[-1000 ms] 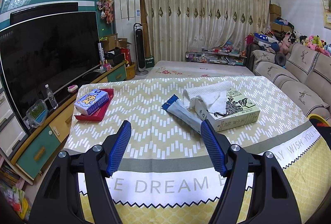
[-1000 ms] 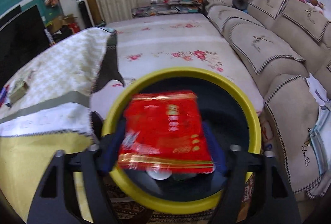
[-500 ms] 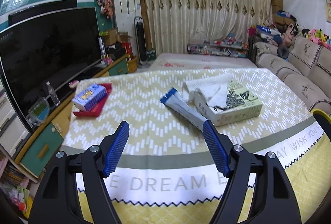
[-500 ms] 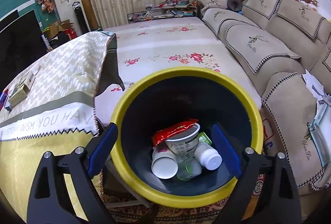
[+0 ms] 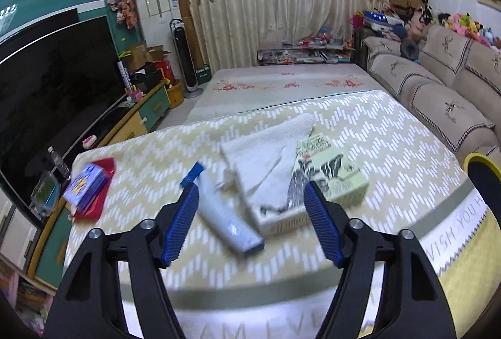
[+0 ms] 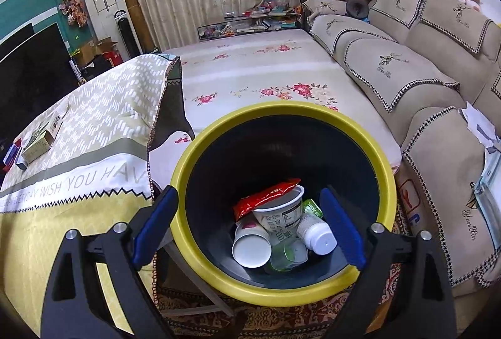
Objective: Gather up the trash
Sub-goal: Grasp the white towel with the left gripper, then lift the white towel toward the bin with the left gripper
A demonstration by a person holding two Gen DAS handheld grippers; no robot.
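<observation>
Your left gripper (image 5: pixel 250 210) hangs over the patterned tablecloth (image 5: pixel 391 132), jaws closing but gripping nothing; the white-and-blue wrapper (image 5: pixel 225 213) lies on the cloth between the blue pads, untouched, just beside the tissue box (image 5: pixel 332 179), which has a white towel (image 5: pixel 266 151) draped across it. Your right gripper (image 6: pixel 250 223) is held above the yellow-rimmed trash bin (image 6: pixel 200 151), fingers spread wide and empty. Inside the bin lie a red snack packet (image 6: pixel 266 193), paper cups (image 6: pixel 250 248) and a white-capped bottle (image 6: pixel 317 237). A blue tissue pack (image 5: pixel 86 187) rests on a red tray (image 5: pixel 103 166) at the table's far-left edge.
</observation>
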